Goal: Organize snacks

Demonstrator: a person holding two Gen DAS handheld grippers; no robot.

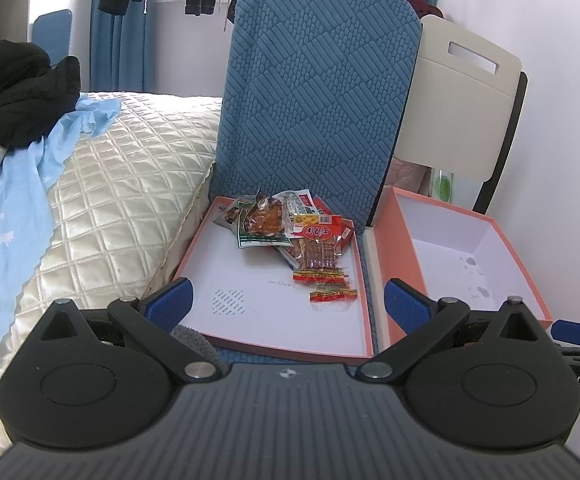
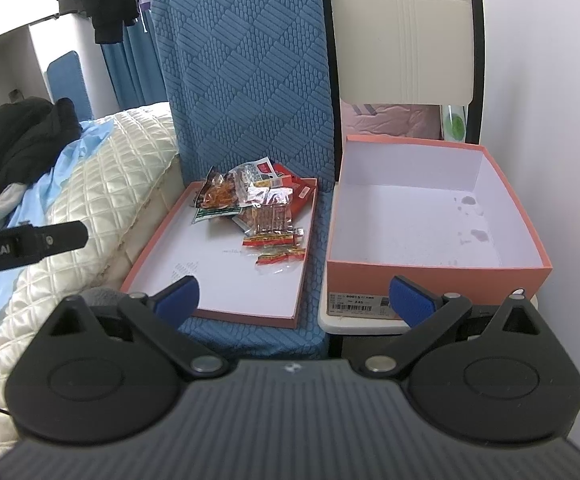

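Note:
A pile of snack packets (image 1: 297, 236) (image 2: 258, 208) lies at the far end of a shallow orange box lid (image 1: 250, 304) (image 2: 162, 240) on a blue-covered chair. To its right stands an empty orange shoebox (image 1: 525, 264) (image 2: 429, 274) with a white inside. My left gripper (image 1: 288, 300) is open and empty, low over the lid's near edge. My right gripper (image 2: 293, 300) is open and empty, in front of the gap between lid and box. The left gripper's body (image 2: 26, 242) shows at the left of the right wrist view.
A cream quilted bed (image 1: 110, 200) (image 2: 102, 184) with blue cloth and dark clothes lies to the left. The blue chair back (image 1: 313, 92) (image 2: 246, 68) rises behind the lid. A cream chair back (image 2: 401, 36) and a white wall stand behind and right of the shoebox.

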